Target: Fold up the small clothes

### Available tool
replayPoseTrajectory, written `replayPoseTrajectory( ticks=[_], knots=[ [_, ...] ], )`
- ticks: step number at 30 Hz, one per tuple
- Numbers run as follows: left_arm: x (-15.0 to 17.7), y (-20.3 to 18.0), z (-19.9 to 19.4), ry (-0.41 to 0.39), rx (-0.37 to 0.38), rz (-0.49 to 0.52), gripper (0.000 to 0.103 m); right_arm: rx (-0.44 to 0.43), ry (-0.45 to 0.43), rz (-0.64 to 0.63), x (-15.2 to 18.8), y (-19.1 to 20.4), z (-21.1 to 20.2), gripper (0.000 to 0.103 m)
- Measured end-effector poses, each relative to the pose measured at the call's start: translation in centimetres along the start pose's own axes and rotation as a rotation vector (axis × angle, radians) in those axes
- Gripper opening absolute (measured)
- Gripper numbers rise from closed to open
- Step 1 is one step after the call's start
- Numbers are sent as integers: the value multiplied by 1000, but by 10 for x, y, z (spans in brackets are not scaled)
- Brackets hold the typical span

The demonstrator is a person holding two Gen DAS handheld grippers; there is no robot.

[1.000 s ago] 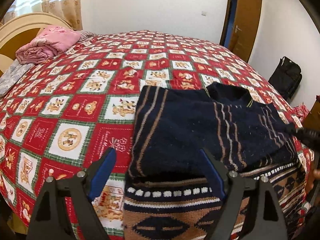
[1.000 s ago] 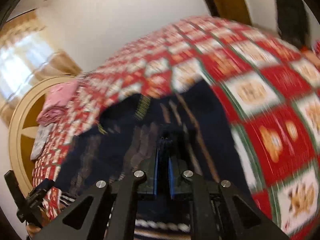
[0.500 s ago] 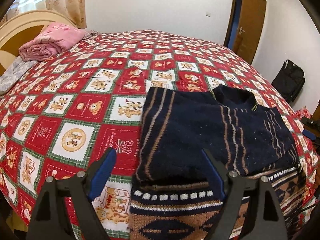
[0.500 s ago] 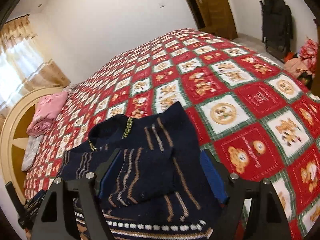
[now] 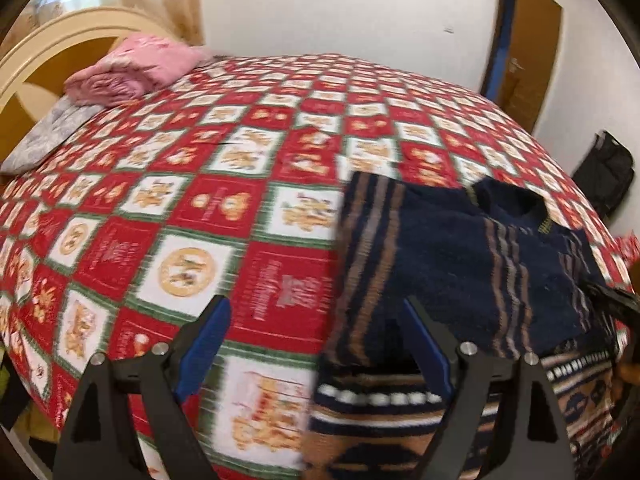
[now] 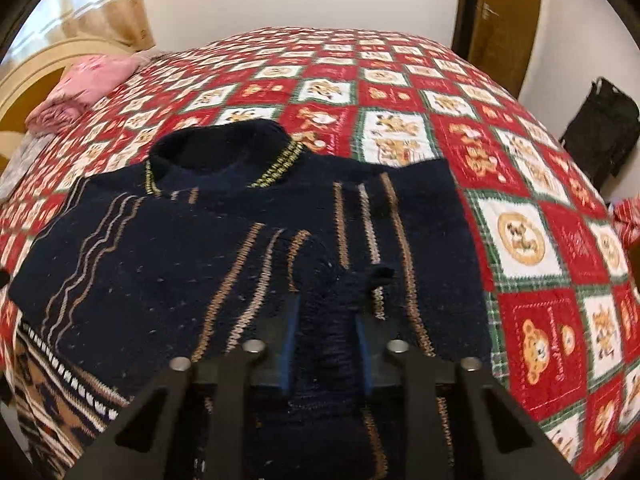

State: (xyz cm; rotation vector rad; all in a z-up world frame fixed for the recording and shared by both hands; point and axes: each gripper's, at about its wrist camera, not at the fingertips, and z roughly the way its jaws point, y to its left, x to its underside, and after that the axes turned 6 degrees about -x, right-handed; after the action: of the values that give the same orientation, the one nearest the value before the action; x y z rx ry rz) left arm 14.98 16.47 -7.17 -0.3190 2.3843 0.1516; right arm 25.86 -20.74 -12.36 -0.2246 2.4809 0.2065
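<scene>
Red patchwork bedspread (image 6: 520, 236) fills both views, a pink folded blanket (image 5: 136, 68) up by the headboard (image 5: 52, 44), a door (image 6: 500, 20) and a dark bag (image 6: 600, 136) off at the far side. And on the near edge of the bed lies the navy sweater (image 6: 224, 256), collar pointing away, patterned hem toward us. Look at its state: both sleeves seem folded in across the chest, so the side folds look done, though the left wrist view is smeared with blur and I can't vouch for how neat that left edge is. Now the right gripper (image 6: 326, 312) is closing, and a bunched ridge of navy knit sits right between its blue pads; they appear to be pinching it. The left gripper (image 5: 316, 320) stands wide apart with nothing in it, one finger over the bedspread, the other over the sweater's left edge. What's left, by my reckoning? The lengthwise fold, hem brought up to the collar or the reverse, then a smoothing pass. Roughly halfway on this garment, I'd say.
</scene>
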Motion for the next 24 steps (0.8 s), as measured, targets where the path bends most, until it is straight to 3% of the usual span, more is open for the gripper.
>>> replayPoseTrajectory(
  ticks=[4,7,13,15,19,21,23,24],
  knots=[
    [-14,15,1,-20,-40,-38,88,53,-99,-76,-15,9,-24,16],
    [-19,14,2,-28,-28,-52,88,116,-152,-107,-33,7,-32,13],
    [-6,-26,12,-31,-47,76,88,196,-35,-100,-22,-15,15,12],
    [0,-36,20,3,-56,121,88,164,-49,-45,-13,-26,14,12],
    [6,-42,20,0,-24,141,88,-15,-178,153,-6,-55,-28,13],
    [6,-44,24,8,-21,143,89,-111,-188,214,-9,-61,-37,28],
    [7,-47,27,20,-17,133,89,-183,-178,234,-14,-58,-38,74],
    [8,-49,28,26,-16,129,89,-183,-183,227,-16,-54,-37,78]
  ],
)
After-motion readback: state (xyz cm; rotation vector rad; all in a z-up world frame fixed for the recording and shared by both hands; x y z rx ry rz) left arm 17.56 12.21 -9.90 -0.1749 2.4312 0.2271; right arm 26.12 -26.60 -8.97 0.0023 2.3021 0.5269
